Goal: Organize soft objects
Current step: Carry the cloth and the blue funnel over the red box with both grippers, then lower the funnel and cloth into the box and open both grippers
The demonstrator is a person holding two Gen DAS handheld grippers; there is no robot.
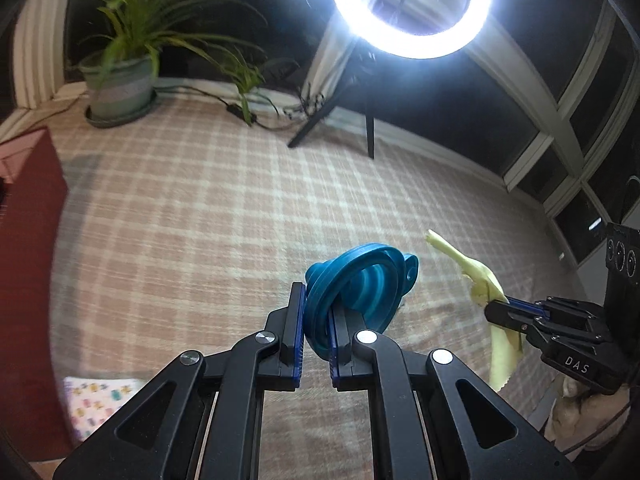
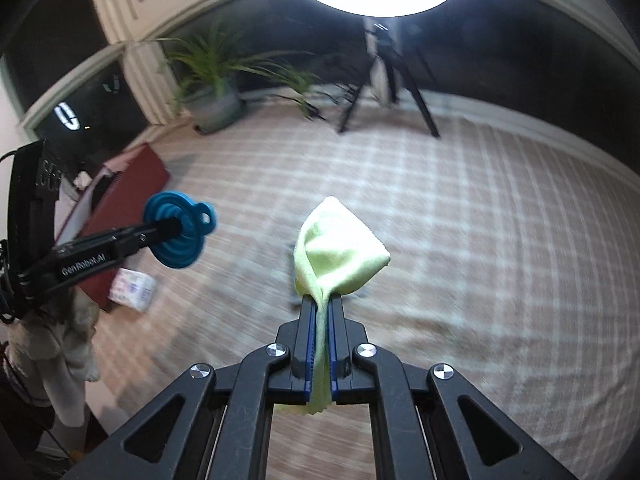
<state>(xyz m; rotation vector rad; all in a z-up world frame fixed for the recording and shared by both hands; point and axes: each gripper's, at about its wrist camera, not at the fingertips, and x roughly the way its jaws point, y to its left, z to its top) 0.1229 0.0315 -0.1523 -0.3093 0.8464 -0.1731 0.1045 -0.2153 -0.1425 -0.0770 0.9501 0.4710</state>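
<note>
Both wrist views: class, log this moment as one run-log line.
left gripper: shut on blue funnel | right gripper: shut on yellow cloth | both lifted clear of plaid blanket

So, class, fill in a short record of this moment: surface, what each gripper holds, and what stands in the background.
surface: plaid blanket
left gripper: shut on blue collapsible funnel, lifted clear of the blanket
right gripper: shut on yellow-green cloth, hanging from the jaws
background: potted plant, ring light on a tripod
left edge: red box, patterned packet
</note>
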